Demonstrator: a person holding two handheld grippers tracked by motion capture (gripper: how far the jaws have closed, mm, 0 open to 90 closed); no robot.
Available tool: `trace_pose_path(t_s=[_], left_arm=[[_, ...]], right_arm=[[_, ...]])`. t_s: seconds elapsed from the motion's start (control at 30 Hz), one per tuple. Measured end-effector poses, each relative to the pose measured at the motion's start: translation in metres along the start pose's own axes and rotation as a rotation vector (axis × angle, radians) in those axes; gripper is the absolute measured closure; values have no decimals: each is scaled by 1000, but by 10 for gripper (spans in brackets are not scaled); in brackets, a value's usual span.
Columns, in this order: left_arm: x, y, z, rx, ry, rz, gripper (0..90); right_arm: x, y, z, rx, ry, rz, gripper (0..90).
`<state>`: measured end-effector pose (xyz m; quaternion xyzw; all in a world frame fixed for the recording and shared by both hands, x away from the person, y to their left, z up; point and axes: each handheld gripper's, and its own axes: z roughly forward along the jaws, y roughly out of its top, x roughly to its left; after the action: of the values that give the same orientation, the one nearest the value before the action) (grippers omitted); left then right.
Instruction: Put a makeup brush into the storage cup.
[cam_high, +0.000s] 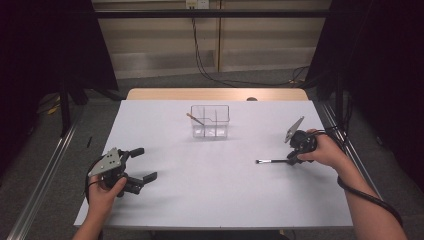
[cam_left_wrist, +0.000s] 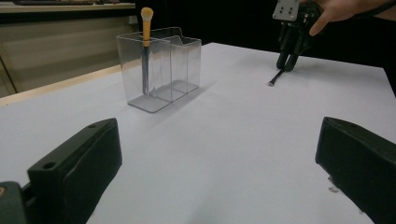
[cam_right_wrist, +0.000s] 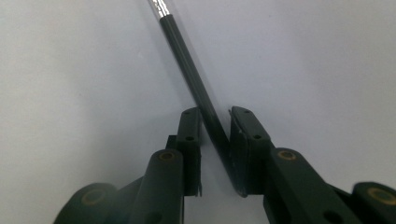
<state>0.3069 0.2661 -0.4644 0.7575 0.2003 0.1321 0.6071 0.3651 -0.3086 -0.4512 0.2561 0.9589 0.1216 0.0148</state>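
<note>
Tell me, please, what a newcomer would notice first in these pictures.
First, the right gripper, near the white table's right edge, closed on a thin black brush lying flat. Next, the clear divided holder toward the far side, with an orange-handled brush leaning inside. The left gripper rests open at front left.

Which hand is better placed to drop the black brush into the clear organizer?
Right. The right tool is already closed around the handle of the black brush, which lies on the table. The left tool hangs open near the front left edge, apart from both brush and clear organizer.
</note>
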Motion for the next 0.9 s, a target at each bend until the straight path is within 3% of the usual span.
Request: trace_pose_path(t_s=[0.07,0.23,0.43,0.63,0.8,0.9], left_arm=[[0,1,0,3,2,10,3],[0,0,0,1,-1,2,3],[0,0,-1,-1,0,2,4],[0,1,0,0,-3,5,4],[0,2,-1,-6,-2,2,4],[0,1,-1,-6,0,0,3]], right_arm=[[1,1,0,8,20,-1,843],[2,4,1,29,14,53,843],[1,8,2,62,17,70,840],[2,9,3,64,1,87,847],[4,8,2,57,-13,165,848],[4,6,1,41,-19,179,849]])
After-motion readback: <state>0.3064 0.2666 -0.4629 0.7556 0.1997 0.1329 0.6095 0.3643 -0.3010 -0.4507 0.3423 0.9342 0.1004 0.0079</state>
